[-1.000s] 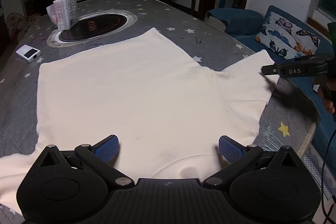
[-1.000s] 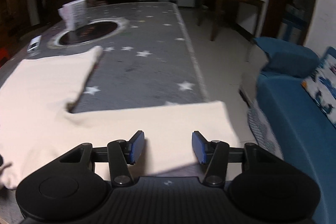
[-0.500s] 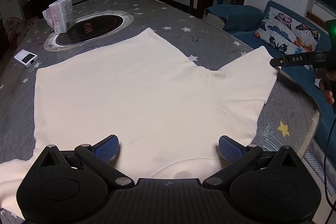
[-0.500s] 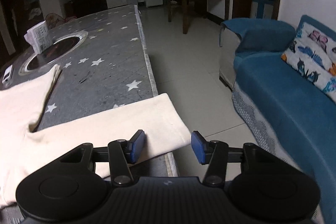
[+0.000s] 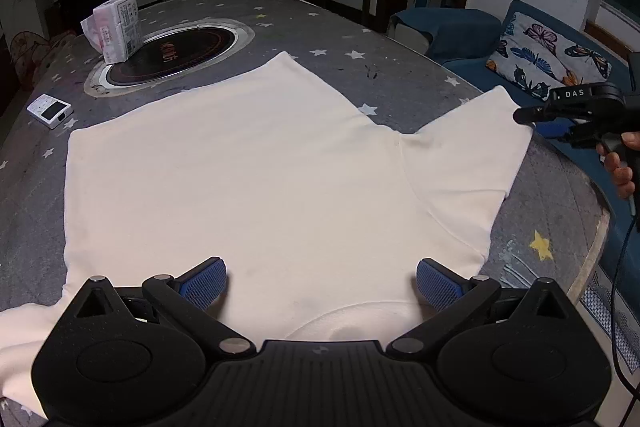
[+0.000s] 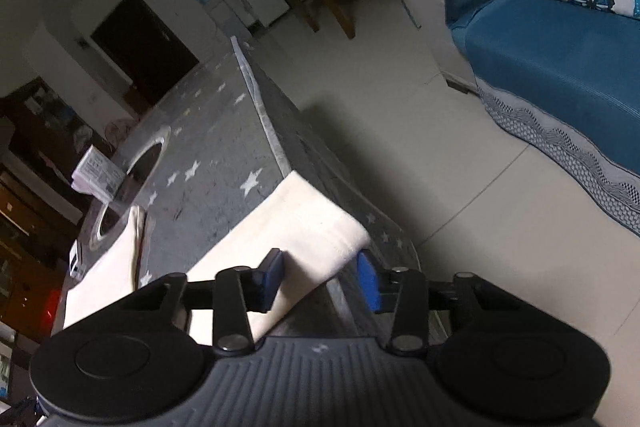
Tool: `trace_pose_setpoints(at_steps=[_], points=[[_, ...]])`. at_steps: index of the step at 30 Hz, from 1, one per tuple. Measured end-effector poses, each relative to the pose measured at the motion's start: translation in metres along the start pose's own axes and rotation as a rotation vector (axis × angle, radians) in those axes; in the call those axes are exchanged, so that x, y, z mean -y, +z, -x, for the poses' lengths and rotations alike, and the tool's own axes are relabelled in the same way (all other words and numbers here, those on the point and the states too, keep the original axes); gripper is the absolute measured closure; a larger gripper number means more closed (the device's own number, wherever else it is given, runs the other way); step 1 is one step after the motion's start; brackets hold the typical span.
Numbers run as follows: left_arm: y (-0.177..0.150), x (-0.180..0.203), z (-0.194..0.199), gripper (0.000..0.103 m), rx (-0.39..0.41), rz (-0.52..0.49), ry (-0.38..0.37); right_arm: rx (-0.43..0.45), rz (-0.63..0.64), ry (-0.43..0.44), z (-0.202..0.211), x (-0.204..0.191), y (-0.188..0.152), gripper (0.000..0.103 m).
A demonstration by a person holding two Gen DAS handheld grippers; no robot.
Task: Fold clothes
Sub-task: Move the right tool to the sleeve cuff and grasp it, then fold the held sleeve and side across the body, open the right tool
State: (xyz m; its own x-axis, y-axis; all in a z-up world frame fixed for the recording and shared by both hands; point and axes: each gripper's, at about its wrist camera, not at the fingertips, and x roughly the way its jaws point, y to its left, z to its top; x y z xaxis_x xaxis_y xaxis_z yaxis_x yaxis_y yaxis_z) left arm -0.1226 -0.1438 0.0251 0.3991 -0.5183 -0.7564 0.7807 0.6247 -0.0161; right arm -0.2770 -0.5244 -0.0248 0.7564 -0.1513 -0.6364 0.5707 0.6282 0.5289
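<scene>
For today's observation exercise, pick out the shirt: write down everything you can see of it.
The shirt is cream-white, soft-looking knit, spread flat and unfolded on the grey star-patterned table. Its curved neckline lies nearest the left gripper, whose jaws are wide apart above the collar. One sleeve reaches the table's edge, its cuff lying between the open fingers of the right gripper. The other sleeve trails off at the lower left. Few wrinkles show.

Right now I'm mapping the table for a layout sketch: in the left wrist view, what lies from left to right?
White remote → paper package → round cooktop → cream shirt → right gripper → butterfly cushion.
</scene>
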Motion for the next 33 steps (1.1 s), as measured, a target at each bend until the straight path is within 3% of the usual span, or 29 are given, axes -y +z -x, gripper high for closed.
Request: trace_pose_setpoints(at_steps=[5,9,16,23,33], points=[[-0.003,-0.002,0.0,0.0,-0.005,0.001,0.014,0.071,0.053,-0.015,0.007,-0.008,-0.002,0.095],[-0.004,-0.01,0.001,0.0,-0.008,0.021,0.03,0.119,0.14,0.002,0.022,-0.031,0.001,0.098],[-0.009,-0.027,0.007,0.0,0.002,0.051,0.063,0.115,0.298,0.17,0.046,-0.099,0.009,0.098],[-0.014,-0.052,0.027,0.0,0.045,0.113,0.098,0.049,0.485,0.365,0.048,-0.188,-0.002,0.098],[-0.021,-0.1,0.06,0.0,0.109,0.238,0.18,-0.124,0.701,0.526,0.016,-0.289,-0.057,0.098]])
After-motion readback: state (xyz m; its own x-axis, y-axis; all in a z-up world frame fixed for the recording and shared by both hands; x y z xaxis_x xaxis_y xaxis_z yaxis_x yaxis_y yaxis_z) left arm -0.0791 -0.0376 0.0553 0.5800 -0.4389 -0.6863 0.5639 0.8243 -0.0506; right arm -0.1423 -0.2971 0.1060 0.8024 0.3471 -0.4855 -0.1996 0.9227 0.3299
